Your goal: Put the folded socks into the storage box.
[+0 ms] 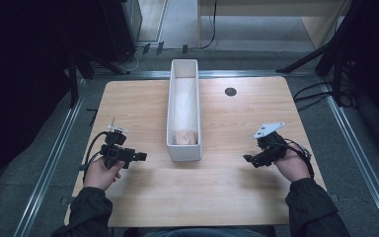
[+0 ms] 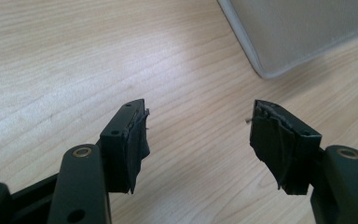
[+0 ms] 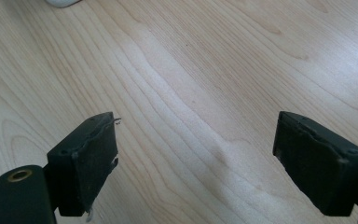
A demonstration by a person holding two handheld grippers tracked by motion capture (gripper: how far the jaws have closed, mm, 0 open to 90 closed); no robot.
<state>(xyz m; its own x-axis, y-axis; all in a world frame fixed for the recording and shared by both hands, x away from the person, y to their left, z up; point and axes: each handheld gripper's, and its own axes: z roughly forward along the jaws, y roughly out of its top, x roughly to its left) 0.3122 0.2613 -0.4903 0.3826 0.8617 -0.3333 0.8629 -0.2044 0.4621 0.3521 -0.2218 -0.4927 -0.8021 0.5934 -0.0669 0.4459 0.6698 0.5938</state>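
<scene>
Left gripper (image 1: 140, 157) at 8 o'clock, jaws apart and empty, right gripper (image 1: 248, 160) at 4 o'clock, also gaping, white bin (image 1: 183, 150) between them, beige lump (image 1: 185, 138) inside, wooden table (image 1: 187, 197)

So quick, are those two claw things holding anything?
Left gripper: open, holding nothing.
Right gripper: open, holding nothing.

High cam above table (image 1: 143, 197) facing forward-down, both gripper cams close over same wood, left sees bin (image 2: 303, 32)
</scene>
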